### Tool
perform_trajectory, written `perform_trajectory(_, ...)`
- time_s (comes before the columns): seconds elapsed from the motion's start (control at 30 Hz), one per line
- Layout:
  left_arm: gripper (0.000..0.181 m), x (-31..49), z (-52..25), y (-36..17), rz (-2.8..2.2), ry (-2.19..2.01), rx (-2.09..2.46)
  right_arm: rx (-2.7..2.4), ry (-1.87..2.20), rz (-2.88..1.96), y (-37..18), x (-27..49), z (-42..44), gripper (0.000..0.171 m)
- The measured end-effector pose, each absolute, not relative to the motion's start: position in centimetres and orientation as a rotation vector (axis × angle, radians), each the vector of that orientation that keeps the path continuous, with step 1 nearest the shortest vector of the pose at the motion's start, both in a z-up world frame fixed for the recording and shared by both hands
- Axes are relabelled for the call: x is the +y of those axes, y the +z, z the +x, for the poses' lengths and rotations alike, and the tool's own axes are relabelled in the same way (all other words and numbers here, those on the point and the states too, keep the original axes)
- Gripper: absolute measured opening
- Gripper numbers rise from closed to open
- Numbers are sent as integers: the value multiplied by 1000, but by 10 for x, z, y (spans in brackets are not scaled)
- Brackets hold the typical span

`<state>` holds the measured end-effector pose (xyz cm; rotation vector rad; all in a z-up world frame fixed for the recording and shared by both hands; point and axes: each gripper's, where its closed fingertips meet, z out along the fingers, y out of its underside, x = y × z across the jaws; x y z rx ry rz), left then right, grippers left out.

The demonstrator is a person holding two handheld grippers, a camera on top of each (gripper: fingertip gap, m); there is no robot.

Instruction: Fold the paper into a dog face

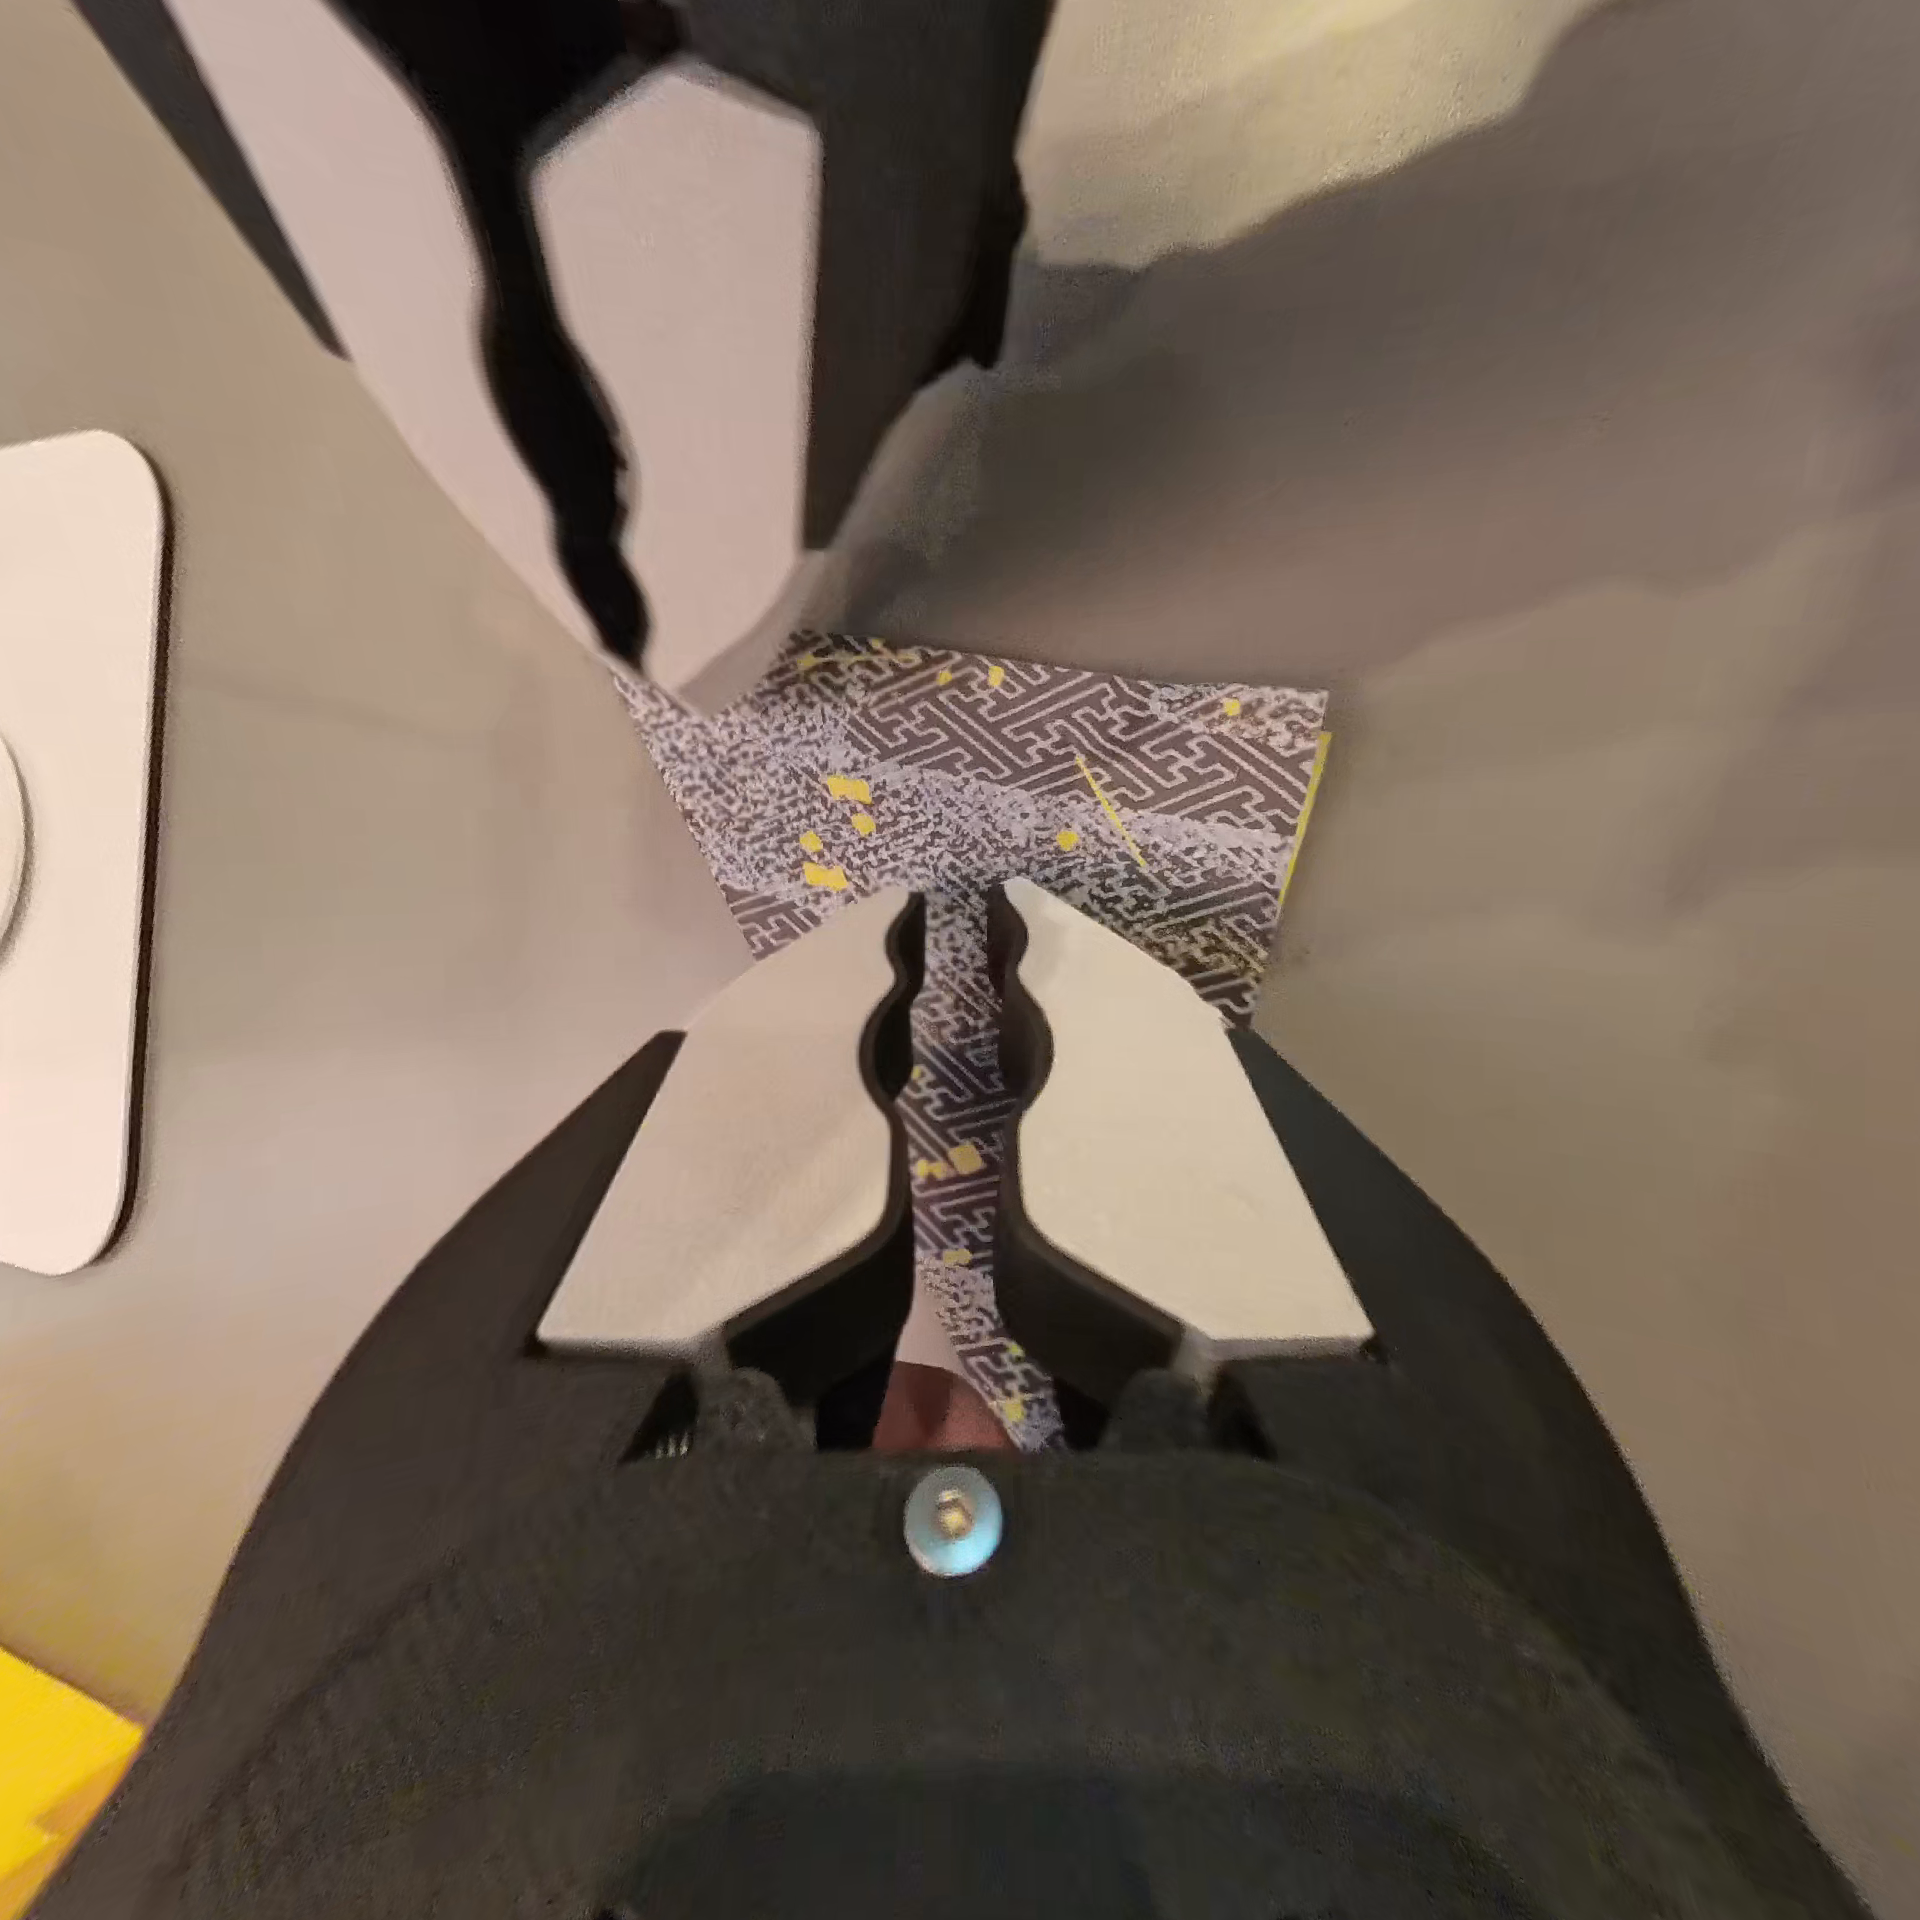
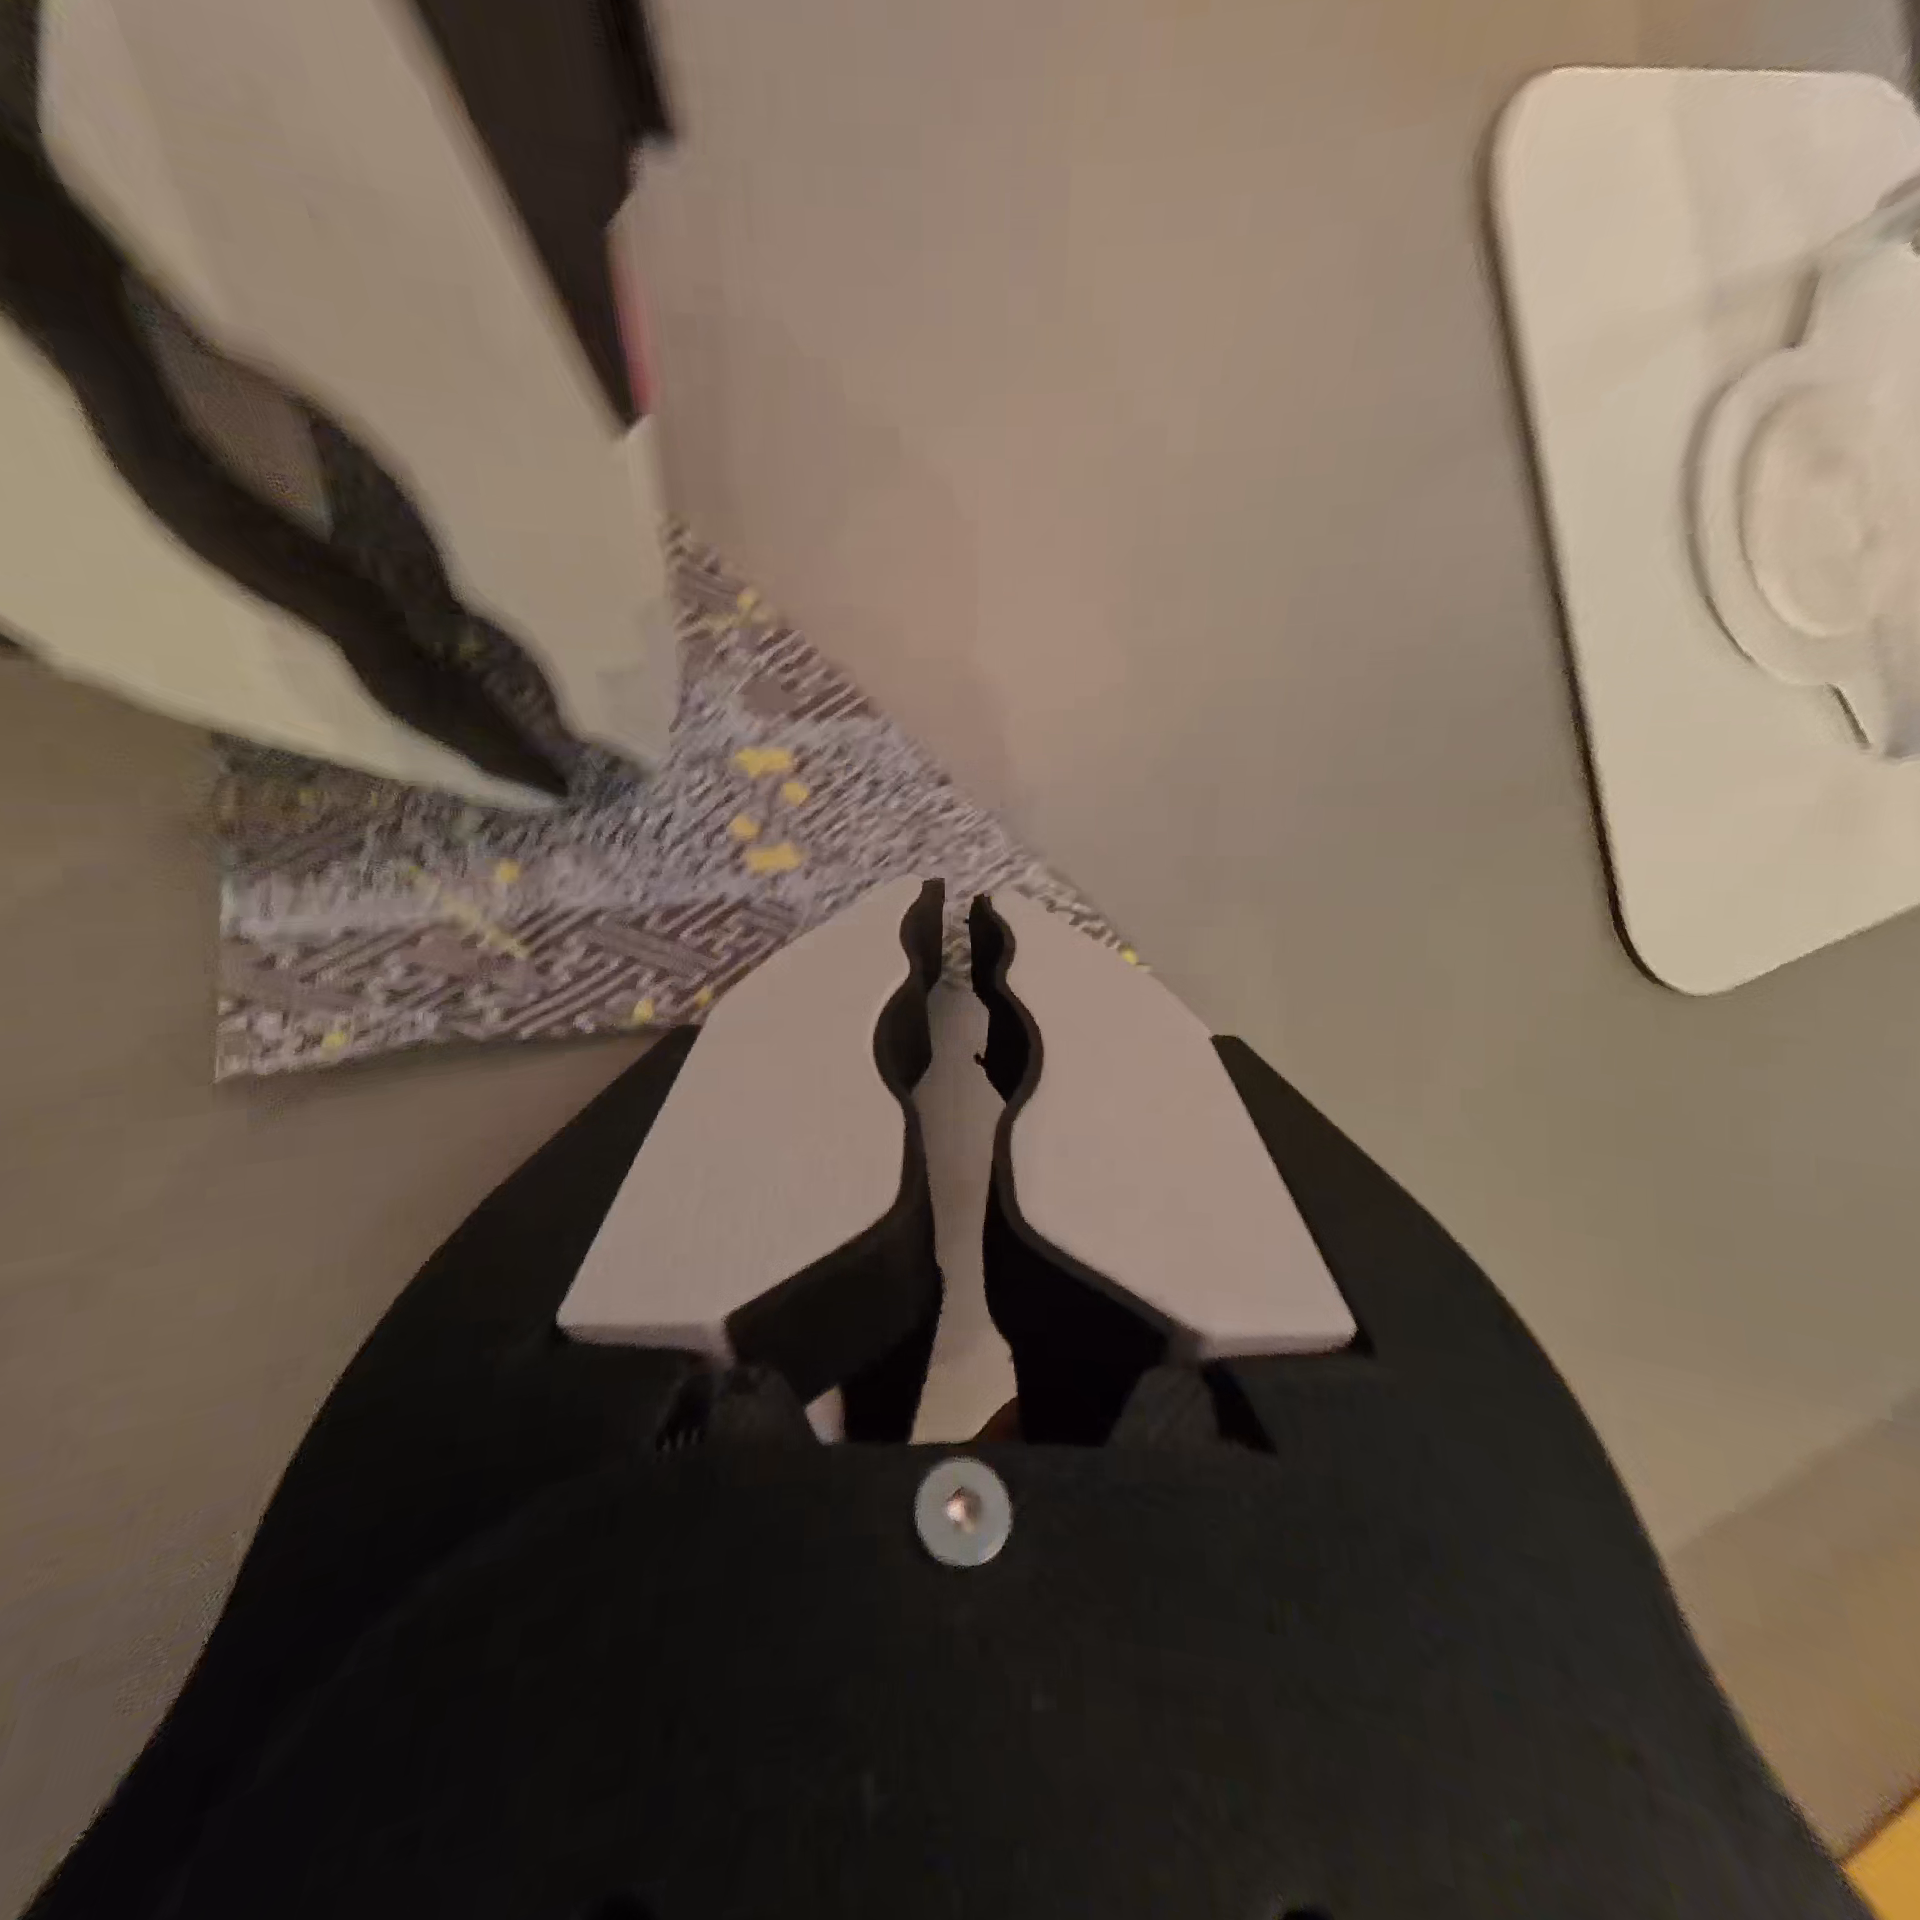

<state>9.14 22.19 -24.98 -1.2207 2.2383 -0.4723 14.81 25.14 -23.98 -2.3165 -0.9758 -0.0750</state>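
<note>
The paper [image 1: 1039,790] is grey with a white maze pattern and yellow flecks, partly folded, lying on the beige table. My left gripper [image 1: 956,904] is shut on a raised flap of it; the flap runs back between the fingers. The right gripper [image 1: 634,649] comes in from the upper left, its tips at the paper's far left corner. In the right wrist view, my right gripper [image 2: 956,904] is shut on the paper's [image 2: 582,914] near corner, with a pale strip between its fingers. The left gripper [image 2: 582,779] pinches the paper from the upper left.
A white mat with rounded corners [image 2: 1662,468] lies on the table to the right, with a clear glass object [image 2: 1818,540] on it. The same mat [image 1: 73,831] shows at the left edge of the left wrist view. A yellow sheet [image 1: 52,1766] lies at the lower left. The left gripper's tips are roughly 6 centimeters from the right gripper's.
</note>
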Motion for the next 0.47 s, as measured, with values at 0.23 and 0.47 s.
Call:
perform_trajectory(0.23,10,221,90,-250,-1215,-501,2217,-608,216,-2468,-246,253,169,36)
perform_trajectory(0.47,7,220,89,-250,-1199,-504,2207,-647,270,-2423,-250,261,162,47)
